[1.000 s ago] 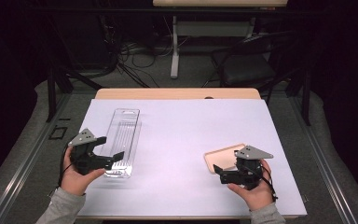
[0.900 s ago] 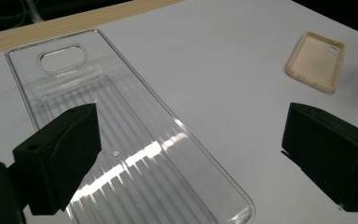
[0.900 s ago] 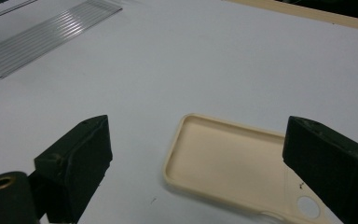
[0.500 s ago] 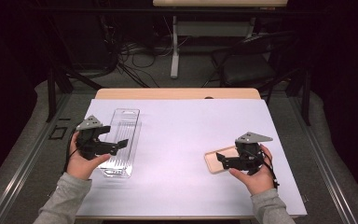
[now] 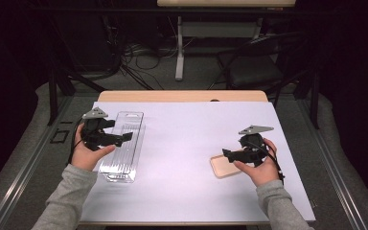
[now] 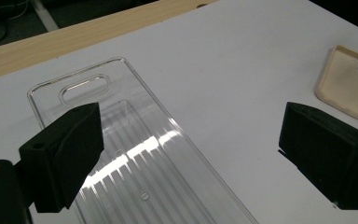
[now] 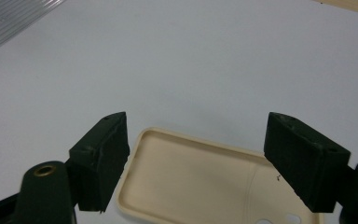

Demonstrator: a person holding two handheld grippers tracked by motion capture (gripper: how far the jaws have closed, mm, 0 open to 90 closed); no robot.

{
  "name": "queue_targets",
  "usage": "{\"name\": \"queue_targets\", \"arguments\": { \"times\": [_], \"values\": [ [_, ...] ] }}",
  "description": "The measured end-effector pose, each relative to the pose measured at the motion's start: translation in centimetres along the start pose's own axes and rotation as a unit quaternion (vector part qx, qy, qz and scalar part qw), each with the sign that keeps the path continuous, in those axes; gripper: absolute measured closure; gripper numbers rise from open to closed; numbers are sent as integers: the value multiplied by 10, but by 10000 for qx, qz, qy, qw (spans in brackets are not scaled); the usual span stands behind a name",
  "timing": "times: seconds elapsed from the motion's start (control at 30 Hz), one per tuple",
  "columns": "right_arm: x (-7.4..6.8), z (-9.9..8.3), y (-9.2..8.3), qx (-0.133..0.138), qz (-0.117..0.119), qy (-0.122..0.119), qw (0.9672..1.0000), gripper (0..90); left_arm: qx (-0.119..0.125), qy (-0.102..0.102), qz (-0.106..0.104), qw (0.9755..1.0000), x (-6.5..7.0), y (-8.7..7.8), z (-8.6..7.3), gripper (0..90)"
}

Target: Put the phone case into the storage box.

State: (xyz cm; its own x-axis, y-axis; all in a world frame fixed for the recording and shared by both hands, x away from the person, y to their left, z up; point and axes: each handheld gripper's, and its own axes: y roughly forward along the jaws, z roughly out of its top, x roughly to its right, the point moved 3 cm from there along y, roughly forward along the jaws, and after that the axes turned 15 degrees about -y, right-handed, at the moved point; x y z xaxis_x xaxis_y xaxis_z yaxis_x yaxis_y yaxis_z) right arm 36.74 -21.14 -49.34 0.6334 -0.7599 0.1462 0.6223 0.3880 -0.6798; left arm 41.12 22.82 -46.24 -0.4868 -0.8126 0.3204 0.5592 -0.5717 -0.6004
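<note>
Two grippers: one in each of the person's hands, both held above a white table [image 5: 187, 143] and well apart from each other.
Left gripper [image 5: 124, 137]: in the high view it hangs over the near half of a clear plastic tray [image 5: 124, 158], pointing toward the table's middle.
Left jaws: spread wide, nothing between them; in the left gripper view the tray [image 6: 135, 154] lies below and between the pads, not touched.
Tray: long, ribbed on its floor, with a hang slot at its far end, lying flat on the left side of the table.
Right gripper [image 5: 226, 154]: held over the near right part of the table, its tips above the left end of a cream phone case [image 5: 225, 166].
Right jaws: apart and have just been closing; in the right gripper view the pads stand either side of the case [image 7: 200, 186] without pressing on it.
Phone case: lying flat, hollow side up, a camera cutout near one end.
Sleeves: grey, entering from the bottom edge of the high view.
</note>
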Motion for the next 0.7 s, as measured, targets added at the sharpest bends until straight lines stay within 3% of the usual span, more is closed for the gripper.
{"name": "queue_targets", "arguments": {
  "times": [0.27,0.47,0.53,0.7],
  "values": [
    [5,7,9,-176,29,-37,9998,311,17,-34,64,10000,-2,7,8,67],
    [10,10,14,-293,210,43,9993,354,-17,-54,84,9999,-4,10,8,77],
    [11,9,17,-439,246,125,9987,354,-35,-25,138,9999,-6,9,8,77],
    [14,9,22,-702,236,72,9972,375,-1,-42,128,9999,-6,8,8,77]
  ]
}}
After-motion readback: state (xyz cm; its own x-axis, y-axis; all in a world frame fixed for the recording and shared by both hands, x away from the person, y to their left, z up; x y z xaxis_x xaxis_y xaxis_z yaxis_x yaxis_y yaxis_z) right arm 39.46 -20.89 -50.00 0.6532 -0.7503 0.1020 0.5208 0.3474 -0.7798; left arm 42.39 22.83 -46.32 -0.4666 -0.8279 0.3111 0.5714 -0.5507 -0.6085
